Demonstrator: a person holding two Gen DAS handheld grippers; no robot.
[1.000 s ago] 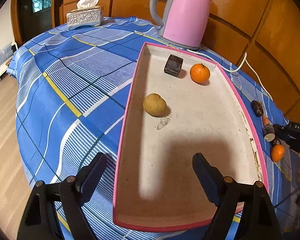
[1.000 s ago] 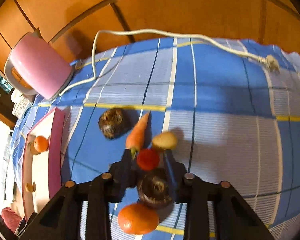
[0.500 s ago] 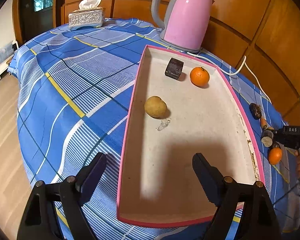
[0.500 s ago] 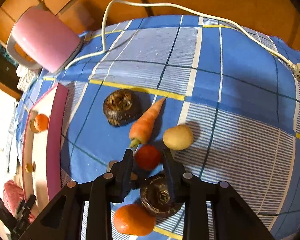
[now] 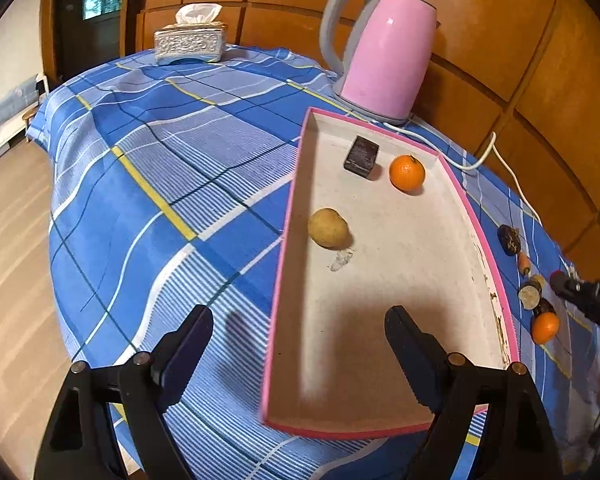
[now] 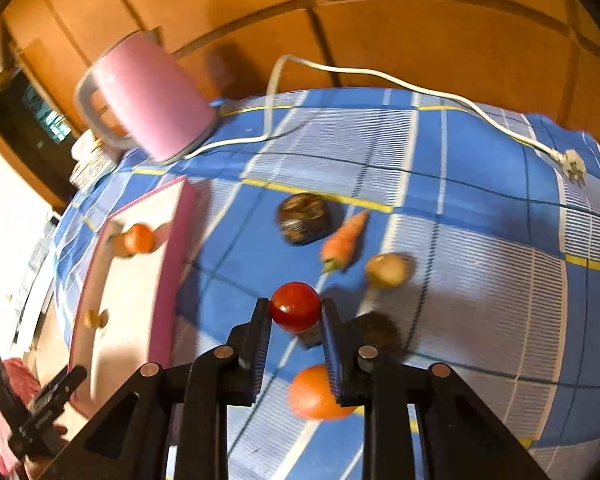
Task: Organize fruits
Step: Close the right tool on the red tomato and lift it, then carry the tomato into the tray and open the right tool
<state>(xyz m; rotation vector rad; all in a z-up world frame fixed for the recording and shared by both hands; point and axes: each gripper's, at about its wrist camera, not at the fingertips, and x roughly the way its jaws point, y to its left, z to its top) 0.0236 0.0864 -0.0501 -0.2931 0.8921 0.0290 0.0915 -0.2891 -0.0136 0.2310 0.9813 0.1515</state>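
The right gripper pinches the tomato right of the tray; its smooth skin could slip out, while the left gripper gapes empty.

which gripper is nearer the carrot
Right. The right gripper, shut on a red tomato, is just short of the carrot. The left gripper hangs open over the pink tray's near end, across the tray from it.

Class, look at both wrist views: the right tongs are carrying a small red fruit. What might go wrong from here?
1. The red fruit is round and pinched only at the tips of the right tongs; it may slip out.
2. The pink-rimmed tray has a raised wall, so a low carry may clip it.
3. The left tongs stand open over the tray's near end, where the two could collide.
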